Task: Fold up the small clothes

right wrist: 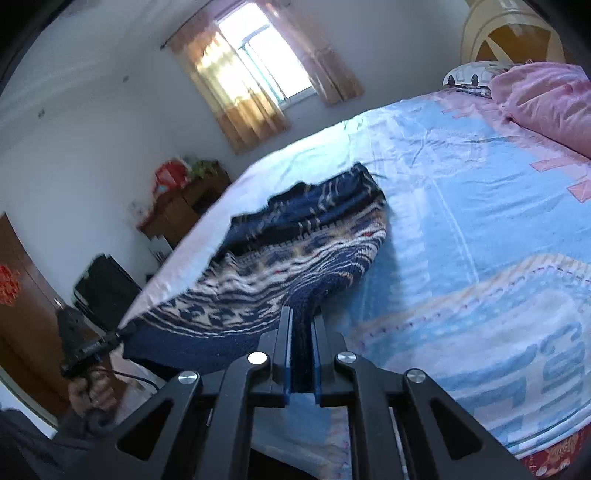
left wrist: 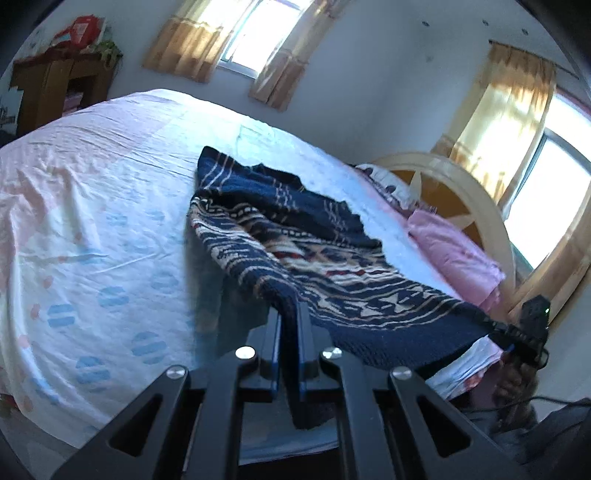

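A small navy knitted sweater (left wrist: 295, 236) with cream and red patterned bands hangs lifted at its near hem above the bed, its far part resting on the sheet. My left gripper (left wrist: 290, 314) is shut on one corner of the hem. The right gripper (left wrist: 496, 326) shows at the hem's other corner in the left wrist view, pinching it. In the right wrist view the same sweater (right wrist: 295, 254) sags between both grips. My right gripper (right wrist: 301, 314) is shut on the hem, and the left gripper (right wrist: 120, 334) holds the far corner, with a hand (right wrist: 92, 391) below it.
The bed (left wrist: 92, 206) has a pale blue and pink sheet (right wrist: 480, 192). Pink bedding (left wrist: 454, 254) and a pillow lie by the round headboard (left wrist: 443, 173). A wooden cabinet (left wrist: 48, 85) stands beyond the bed, and curtained windows (left wrist: 251, 33) are on the walls.
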Demonstrator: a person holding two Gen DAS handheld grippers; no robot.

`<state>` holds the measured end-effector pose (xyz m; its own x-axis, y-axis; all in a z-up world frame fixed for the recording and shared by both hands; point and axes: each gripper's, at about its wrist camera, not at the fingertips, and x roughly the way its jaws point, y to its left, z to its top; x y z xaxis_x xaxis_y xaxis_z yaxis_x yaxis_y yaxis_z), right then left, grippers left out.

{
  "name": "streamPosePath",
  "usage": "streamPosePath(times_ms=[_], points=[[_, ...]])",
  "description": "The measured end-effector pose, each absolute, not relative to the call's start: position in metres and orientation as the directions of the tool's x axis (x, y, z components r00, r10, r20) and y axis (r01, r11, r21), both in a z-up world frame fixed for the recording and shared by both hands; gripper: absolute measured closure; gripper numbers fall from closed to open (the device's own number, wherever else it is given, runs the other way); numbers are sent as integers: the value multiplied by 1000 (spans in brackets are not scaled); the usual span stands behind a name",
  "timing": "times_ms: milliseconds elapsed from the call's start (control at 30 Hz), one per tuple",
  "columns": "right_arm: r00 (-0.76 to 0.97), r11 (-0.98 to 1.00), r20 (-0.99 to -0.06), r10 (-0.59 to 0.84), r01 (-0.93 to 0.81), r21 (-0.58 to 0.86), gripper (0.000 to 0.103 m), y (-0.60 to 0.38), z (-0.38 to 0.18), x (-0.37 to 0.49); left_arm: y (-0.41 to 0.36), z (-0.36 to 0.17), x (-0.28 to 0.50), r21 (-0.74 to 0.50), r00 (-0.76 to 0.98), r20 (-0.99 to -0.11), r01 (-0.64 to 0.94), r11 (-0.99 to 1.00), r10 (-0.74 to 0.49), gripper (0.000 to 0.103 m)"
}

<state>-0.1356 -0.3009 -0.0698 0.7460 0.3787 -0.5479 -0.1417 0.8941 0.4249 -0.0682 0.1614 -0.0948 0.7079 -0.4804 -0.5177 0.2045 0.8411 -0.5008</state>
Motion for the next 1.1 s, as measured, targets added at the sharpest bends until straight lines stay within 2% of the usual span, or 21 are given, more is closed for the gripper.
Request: streamPosePath(times_ms=[167, 333, 433, 567, 867, 1100], points=[[748, 876, -534, 395, -132, 464, 96, -306, -61, -135, 163, -84, -69, -577, 702, -461, 228, 784, -543, 96], [775, 872, -484, 407, -171, 459, 97, -307, -37, -136, 158, -61, -72, -557, 726, -406, 284, 780, -555, 96], [778, 872, -480, 404, -169, 460, 97, -309, -33, -122, 159, -60, -59, -566, 716, -408, 288, 773, -566, 96], [773, 867, -483, 411, -169, 469, 97, -309, -27, -100, 168, -65, -32, -637, 689, -407, 257, 727, -600, 96], [778, 865, -477, 409, -162, 476, 97, -303, -8, -21, 179, -49, 36, -684, 707, -364, 240, 689, -607, 96], [758, 876, -529, 381, -113, 469, 97, -308, -5, 64, 186, -60, 115, -710, 697, -402, 172, 682, -594, 96]])
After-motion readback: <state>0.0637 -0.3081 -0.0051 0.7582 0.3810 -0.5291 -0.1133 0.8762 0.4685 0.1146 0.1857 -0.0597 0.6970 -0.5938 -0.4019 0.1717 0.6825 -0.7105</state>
